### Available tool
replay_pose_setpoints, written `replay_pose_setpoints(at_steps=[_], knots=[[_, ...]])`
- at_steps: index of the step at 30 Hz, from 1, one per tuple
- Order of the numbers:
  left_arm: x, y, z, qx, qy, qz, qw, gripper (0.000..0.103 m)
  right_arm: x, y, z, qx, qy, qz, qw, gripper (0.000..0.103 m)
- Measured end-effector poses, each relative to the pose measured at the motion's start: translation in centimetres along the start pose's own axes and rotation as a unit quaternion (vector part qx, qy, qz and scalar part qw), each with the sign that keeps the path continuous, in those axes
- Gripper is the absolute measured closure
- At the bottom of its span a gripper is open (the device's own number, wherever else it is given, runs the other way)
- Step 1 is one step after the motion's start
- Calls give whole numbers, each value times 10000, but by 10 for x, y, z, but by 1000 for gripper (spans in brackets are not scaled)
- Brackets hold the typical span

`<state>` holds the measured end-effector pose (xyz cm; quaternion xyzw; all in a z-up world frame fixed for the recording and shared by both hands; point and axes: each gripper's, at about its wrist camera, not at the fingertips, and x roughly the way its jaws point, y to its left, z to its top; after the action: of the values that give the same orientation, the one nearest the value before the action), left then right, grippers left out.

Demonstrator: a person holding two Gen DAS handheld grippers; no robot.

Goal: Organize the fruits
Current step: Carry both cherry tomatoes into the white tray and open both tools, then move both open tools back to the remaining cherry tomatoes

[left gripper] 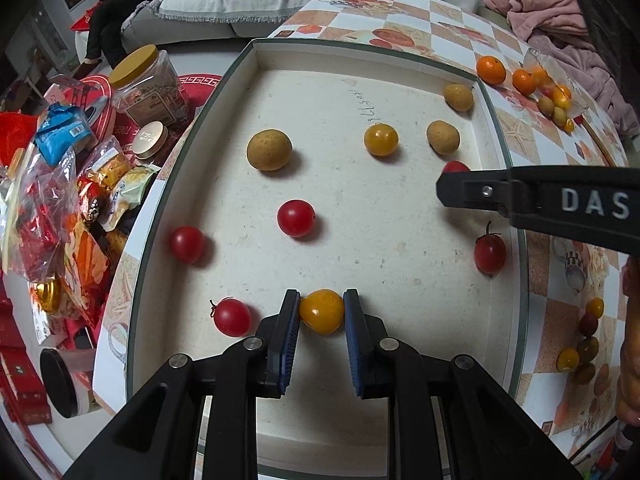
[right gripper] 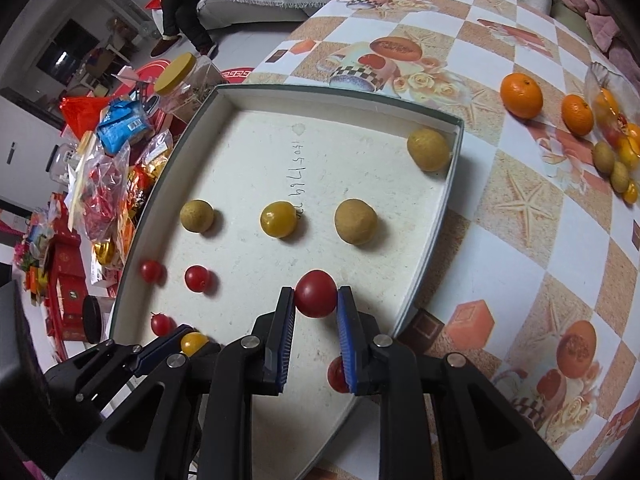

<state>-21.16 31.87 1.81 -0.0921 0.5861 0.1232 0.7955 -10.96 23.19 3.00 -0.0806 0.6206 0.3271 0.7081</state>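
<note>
A shallow white tray (left gripper: 256, 56) (right gripper: 224, 100) holds several small fruits. My left gripper (left gripper: 322, 312) is shut on a yellow cherry tomato (left gripper: 322, 311) near the tray's front; it also shows in the right wrist view (right gripper: 194, 343). My right gripper (right gripper: 316, 294) is shut on a red cherry tomato (right gripper: 316, 293) over the tray's right side; its finger (left gripper: 500, 194) crosses the left wrist view. Red tomatoes (left gripper: 296, 218) (left gripper: 187, 244) (left gripper: 232, 317) (left gripper: 490, 253), tan longans (left gripper: 269, 149) (left gripper: 443, 137) (left gripper: 459, 97) and a yellow tomato (left gripper: 381, 140) lie in the tray.
Two oranges (right gripper: 521, 95) (right gripper: 577, 114) and a glass dish (right gripper: 612, 96) with small fruits sit on the checkered tablecloth (right gripper: 520, 208) at the far right. More small fruits (left gripper: 586, 340) lie right of the tray. Snack bags (left gripper: 60, 200) and a jar (left gripper: 148, 84) crowd the left.
</note>
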Motion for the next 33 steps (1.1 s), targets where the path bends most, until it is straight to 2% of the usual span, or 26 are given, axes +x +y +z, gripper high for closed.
replay_pose_setpoints(at_steps=[5,6,7,8,9,10,16,18,20,22,29,33], knots=[[0,-3,0,119,7,54,9999,79,10,2,3,-39,113,-77,9999,78],[0,-3,0,137,8,75,9999,70,12,2,4,-34,149,-95,9998,74],[0,-2,0,153,8,118,9998,43,14,2,4,-21,169,-83,9998,69],[-2,-2,0,143,-41,137,9998,33,13,3,5,-24,144,-15,9999,66],[-5,-1,-1,131,-138,163,9997,30,12,4,5,-42,124,2,9999,56],[-7,-2,-2,157,-211,190,9995,30,10,5,6,-67,80,9,9999,46],[-6,-4,-3,284,-83,206,9993,30,-15,0,3,55,-280,55,9996,32],[-9,-7,-2,339,-109,182,9992,30,-27,-7,-3,115,-389,159,9991,32],[-13,-12,-2,448,-162,180,9987,30,-40,-17,-14,177,-492,-135,9985,29],[-18,-21,-1,598,-228,160,9978,30,-53,-31,-30,317,-552,-226,9977,28],[-30,-55,0,1033,-358,-82,9940,30,-79,-87,-98,1028,-403,-663,9917,28],[-34,-78,1,1327,-412,-223,9900,30,-86,-102,-134,1314,-295,-872,9870,28]])
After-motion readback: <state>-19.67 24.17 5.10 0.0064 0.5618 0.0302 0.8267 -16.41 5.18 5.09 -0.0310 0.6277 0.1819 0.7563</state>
